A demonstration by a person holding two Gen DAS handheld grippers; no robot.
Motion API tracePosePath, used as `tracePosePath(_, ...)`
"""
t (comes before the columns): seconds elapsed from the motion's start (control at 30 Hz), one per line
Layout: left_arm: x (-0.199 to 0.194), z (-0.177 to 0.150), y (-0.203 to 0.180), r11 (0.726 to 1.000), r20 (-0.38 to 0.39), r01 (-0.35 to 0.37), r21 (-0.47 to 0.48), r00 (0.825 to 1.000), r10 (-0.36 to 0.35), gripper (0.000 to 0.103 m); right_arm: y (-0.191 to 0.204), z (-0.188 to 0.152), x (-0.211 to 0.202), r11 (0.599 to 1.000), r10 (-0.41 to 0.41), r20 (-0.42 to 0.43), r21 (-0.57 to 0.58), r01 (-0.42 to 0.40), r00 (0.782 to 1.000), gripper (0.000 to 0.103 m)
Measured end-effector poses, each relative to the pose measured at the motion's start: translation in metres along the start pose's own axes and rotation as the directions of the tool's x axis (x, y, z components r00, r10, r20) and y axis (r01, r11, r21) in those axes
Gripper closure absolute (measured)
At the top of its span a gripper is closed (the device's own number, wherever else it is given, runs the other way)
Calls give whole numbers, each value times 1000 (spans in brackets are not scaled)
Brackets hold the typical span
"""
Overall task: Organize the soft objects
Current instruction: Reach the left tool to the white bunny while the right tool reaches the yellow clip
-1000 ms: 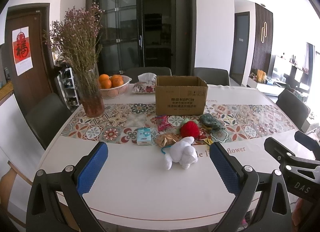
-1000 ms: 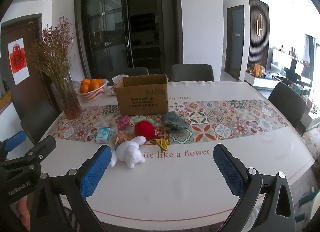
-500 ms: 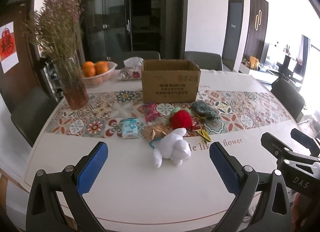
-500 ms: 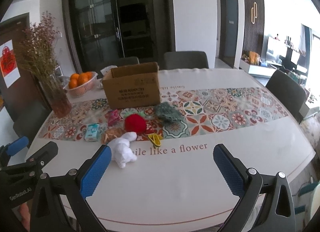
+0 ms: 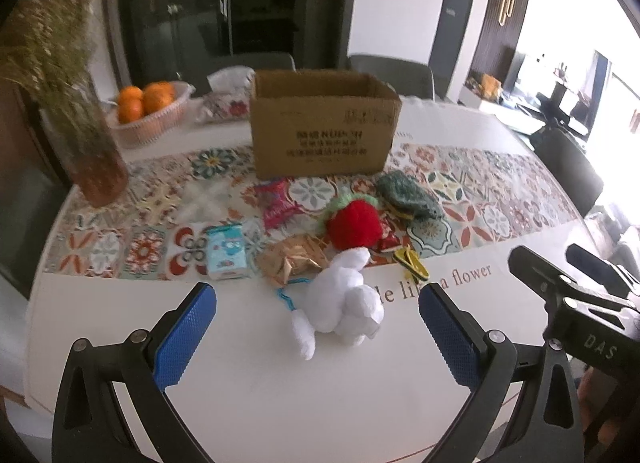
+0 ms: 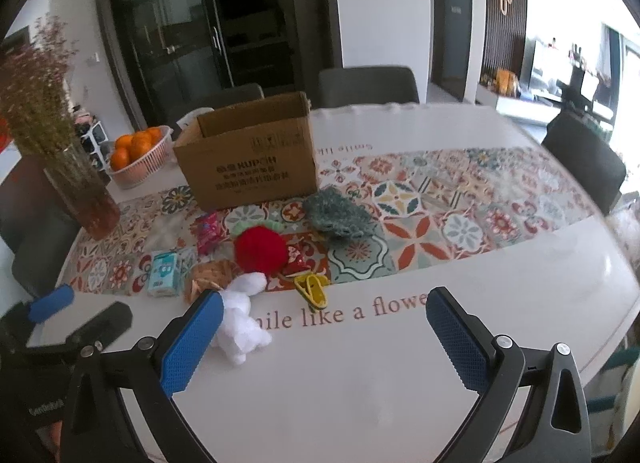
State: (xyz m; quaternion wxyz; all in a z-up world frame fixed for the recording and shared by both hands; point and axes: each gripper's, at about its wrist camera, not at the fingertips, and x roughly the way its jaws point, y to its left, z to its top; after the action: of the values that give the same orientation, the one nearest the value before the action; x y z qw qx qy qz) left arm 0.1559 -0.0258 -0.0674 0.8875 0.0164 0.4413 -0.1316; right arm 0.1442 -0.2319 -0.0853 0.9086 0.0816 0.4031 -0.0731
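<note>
Left wrist: white plush toy (image 5: 343, 302) between spread jaws

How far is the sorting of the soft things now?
Nothing looks done yet: the white plush toy, red pompom and green knitted piece all lie before the open cardboard box. Left gripper and right gripper hold nothing, jaws open. All moving remains.

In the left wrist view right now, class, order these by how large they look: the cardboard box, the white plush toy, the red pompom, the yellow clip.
1. cardboard box
2. white plush toy, though it lies nearest the camera
3. red pompom
4. yellow clip
</note>
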Motion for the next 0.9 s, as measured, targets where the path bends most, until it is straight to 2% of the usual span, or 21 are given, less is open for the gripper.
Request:
tracePosePath(0.2, 32, 10, 7, 999, -89, 35, -15, 995, -36, 0, 3, 7, 29, 1000, -6, -57, 17, 7, 998, 0)
tracePosePath(0.4, 56, 11, 10, 997, -150, 0, -73, 989, -11, 0, 3, 15, 62, 1000, 16, -146, -20, -19, 989, 1)
tracePosePath(0.6, 75, 11, 7, 988, -192, -60, -145, 981, 32, 0, -1, 17, 104, 993, 64, -285, -72, -88, 956, 2)
tracePosePath(0.73, 91, 12, 2, 977, -226, -86, -197, 973, 40, 0, -3, 15, 128, 986, 98, -352, -95, -139, 931, 7)
tracePosePath(0.9, 115, 9, 0, 960, -296, -88, -265, 955, 6, 2, -9, 11, 151, 978, 137, -393, -90, -186, 909, 9)
